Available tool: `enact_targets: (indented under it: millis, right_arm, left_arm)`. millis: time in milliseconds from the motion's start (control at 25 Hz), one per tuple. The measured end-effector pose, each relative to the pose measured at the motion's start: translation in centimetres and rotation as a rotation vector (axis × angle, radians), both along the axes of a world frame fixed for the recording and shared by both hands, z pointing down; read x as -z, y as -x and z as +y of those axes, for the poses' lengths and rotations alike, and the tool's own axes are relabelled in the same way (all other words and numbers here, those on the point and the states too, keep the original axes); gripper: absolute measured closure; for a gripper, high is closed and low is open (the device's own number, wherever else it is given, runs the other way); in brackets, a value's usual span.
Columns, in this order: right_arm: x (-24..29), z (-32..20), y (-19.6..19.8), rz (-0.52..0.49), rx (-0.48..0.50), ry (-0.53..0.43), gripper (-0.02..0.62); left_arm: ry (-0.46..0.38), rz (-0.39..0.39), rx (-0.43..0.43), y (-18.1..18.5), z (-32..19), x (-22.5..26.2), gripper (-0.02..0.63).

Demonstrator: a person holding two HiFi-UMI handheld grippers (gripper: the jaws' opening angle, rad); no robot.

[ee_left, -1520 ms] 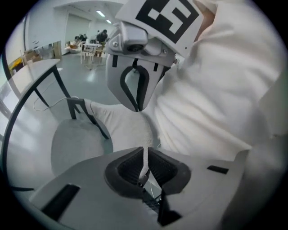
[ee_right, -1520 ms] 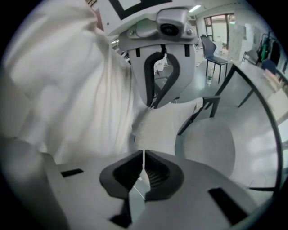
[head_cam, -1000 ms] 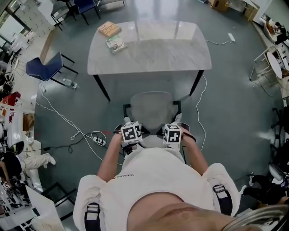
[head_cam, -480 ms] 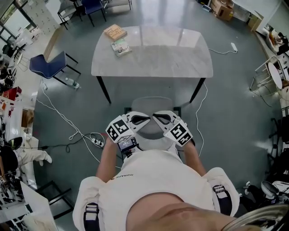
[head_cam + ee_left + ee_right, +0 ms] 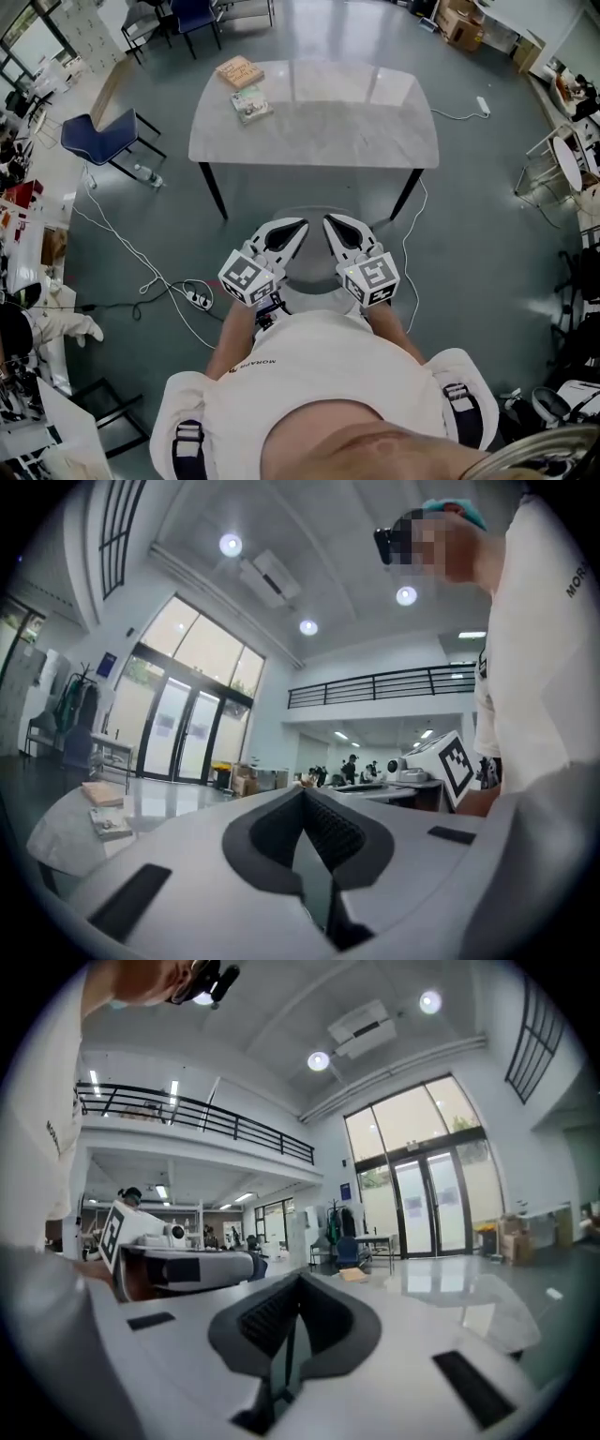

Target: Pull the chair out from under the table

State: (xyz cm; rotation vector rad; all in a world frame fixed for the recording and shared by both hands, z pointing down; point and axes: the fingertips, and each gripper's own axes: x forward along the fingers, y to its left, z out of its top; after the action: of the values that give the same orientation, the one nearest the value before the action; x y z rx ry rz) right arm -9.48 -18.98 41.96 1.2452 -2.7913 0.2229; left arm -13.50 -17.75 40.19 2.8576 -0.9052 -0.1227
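My left claw (image 5: 292,228) has its jaws pressed flat together with nothing pinched between them, and my right claw (image 5: 335,225) is closed the same way. In the head view they sit side by side at the centre of the frame, tips angled toward each other and pointing up the picture. Each claw's own view looks out level across the room, the left claw's view catching the right one's marker cube at its right edge. The chair (image 5: 312,268) lies underneath both claws: its grey seat shows in the gap between them and its rounded edge curves just above their tips. Neither claw grips it. It stands clear of the table (image 5: 319,122), just below the table's near edge and between the two near legs. The table fills the upper middle of the frame, with two books (image 5: 242,84) at its upper left corner. A blue chair (image 5: 101,138) stands at the left, and a power strip (image 5: 200,298) with trailing cables lies lower left of the claws.
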Motion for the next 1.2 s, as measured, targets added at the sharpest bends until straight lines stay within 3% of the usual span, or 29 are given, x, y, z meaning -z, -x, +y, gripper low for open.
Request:
enact_targets:
  millis: [200,400,560,960,1200]
  right_arm:
    - [2.0,-1.5,-1.9,-0.033,-0.162,-0.05,0.581]
    - [2.7,-1.8,-2.7,-0.056,-0.202,-0.062,0.581]
    - [2.6,-1.7,-2.0,-0.074,-0.162,-0.049,0.581]
    - [2.2,-1.5,-2.9,-0.084,-0.173,-0.034,0.581]
    - [2.1,-1.2,-3.1,-0.08,-0.173,-0.039,0.581]
  left_arm:
    - [-0.026,0.083,0.064,-0.2,-1.5,1.6,0.601]
    - [-0.015,0.123,0.212,0.8,-2.9,1.9,0.602]
    - [-0.01,0.067,0.293,1.0,-3.2,1.0,0.603]
    - [-0.069,-0.03,0.301,0.2,-3.1,1.1,0.602]
    - [-0.065,-0.041,0.315,-0.2,-2.9,1.0,0.602]
